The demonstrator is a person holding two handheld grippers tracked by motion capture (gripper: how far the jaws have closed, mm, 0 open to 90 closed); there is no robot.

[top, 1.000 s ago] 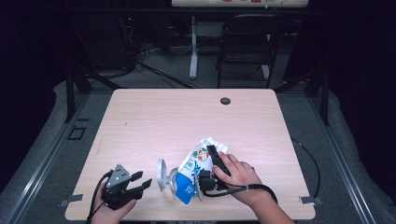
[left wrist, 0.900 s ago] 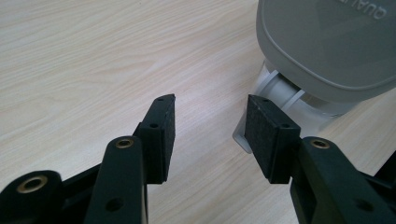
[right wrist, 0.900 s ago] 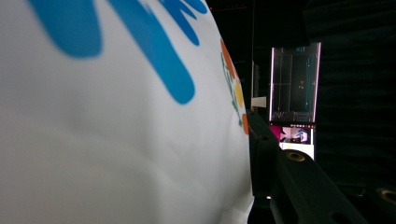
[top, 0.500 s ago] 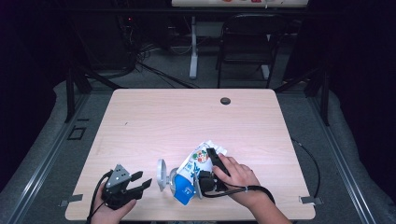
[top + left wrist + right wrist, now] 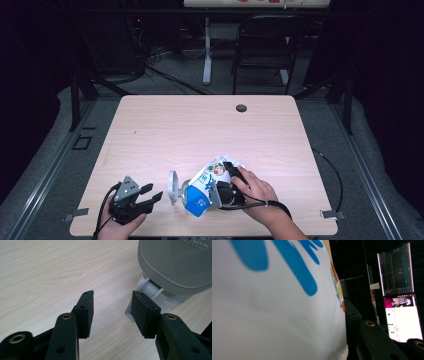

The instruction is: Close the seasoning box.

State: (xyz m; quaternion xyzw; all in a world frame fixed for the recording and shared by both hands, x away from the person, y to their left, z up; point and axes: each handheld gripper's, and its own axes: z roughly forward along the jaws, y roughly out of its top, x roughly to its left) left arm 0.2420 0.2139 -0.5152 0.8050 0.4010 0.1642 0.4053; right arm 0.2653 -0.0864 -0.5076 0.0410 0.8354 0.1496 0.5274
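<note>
A white and blue printed pouch [image 5: 205,187] lies tilted near the table's front edge, its grey cap [image 5: 173,186] pointing left. My right gripper [image 5: 220,181] is shut on the pouch body, with a hand behind it. In the right gripper view the pouch [image 5: 274,310] fills the left side, and one black finger [image 5: 352,317] presses against it. My left gripper [image 5: 155,192] rests at the front left, open, a short way from the cap. In the left gripper view the pads [image 5: 112,305] stand apart over bare wood, just before the grey cap [image 5: 175,265] and its white neck [image 5: 150,288].
The pale wooden table [image 5: 200,130] has a round cable hole [image 5: 241,108] near its far edge. A black chair [image 5: 262,45] and cables stand on the floor behind the table. A lit monitor [image 5: 399,302] is visible in the right gripper view.
</note>
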